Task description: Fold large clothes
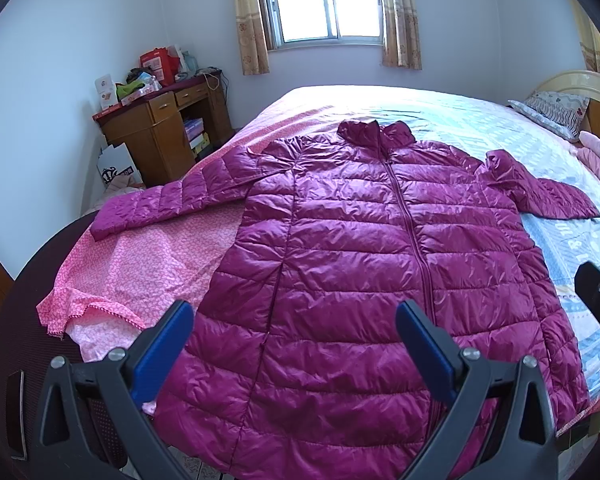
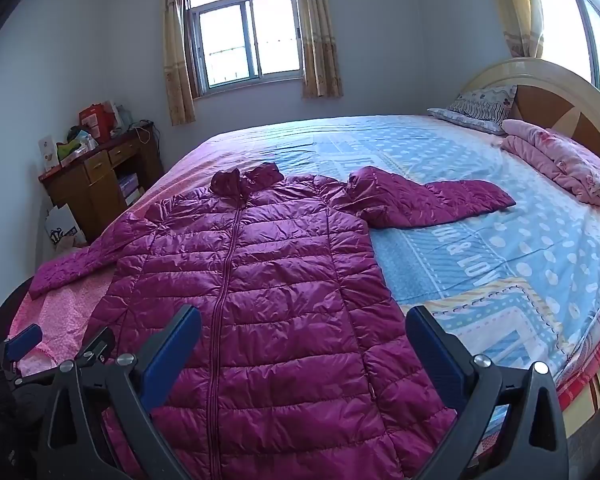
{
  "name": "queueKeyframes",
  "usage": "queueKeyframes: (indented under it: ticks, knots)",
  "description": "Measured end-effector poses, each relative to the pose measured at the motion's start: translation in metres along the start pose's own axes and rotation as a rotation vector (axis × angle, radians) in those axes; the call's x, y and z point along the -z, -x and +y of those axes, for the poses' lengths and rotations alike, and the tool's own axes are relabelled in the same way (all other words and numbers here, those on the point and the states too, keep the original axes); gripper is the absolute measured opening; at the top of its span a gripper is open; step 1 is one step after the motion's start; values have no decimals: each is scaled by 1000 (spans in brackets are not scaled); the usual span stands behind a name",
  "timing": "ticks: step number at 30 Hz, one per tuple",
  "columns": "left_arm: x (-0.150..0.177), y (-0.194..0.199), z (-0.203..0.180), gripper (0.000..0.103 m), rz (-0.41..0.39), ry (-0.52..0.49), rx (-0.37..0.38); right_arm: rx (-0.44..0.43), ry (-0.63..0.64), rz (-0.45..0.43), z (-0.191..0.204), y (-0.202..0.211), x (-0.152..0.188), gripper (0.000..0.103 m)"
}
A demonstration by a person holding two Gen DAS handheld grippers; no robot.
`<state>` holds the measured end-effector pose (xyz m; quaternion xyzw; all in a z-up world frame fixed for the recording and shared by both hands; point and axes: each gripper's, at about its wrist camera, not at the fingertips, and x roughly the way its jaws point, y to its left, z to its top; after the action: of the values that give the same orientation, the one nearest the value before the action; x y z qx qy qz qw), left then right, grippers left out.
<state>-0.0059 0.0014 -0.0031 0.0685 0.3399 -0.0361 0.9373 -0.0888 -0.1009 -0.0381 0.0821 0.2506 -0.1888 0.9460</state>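
Note:
A long magenta quilted down jacket lies front up and zipped on the bed, collar toward the window, hem toward me. Its left sleeve stretches out over the pink sheet; its right sleeve lies bent on the blue bedspread. My left gripper hovers open above the jacket's lower part, nothing between its blue pads. My right gripper is open too, above the hem on the right side, apart from the cloth. The left gripper's fingertips show at the left edge of the right wrist view.
The bed carries a blue patterned spread and a pink sheet at its left. A pillow and a folded pink blanket lie by the headboard. A cluttered wooden desk stands in the left corner under the window.

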Motion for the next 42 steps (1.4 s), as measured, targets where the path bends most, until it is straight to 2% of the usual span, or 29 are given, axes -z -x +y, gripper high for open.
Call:
queueKeyframes:
  ticks: [17, 25, 35, 38, 42]
  knots:
    - [0, -1, 1, 102, 3, 0, 0, 8, 17, -25, 0, 0, -3, 102]
    - [1, 0, 1, 102, 3, 0, 1, 4, 7, -9, -1, -2, -2, 102]
    - [4, -1, 0, 102, 7, -3, -1, 4, 19, -44, -2, -4, 3, 102]
    - [7, -4, -2, 102, 15, -6, -5, 0, 47, -83, -1, -6, 3, 102]
    - [7, -13, -5, 102, 26, -15, -15, -7, 56, -83, -4, -11, 0, 102]
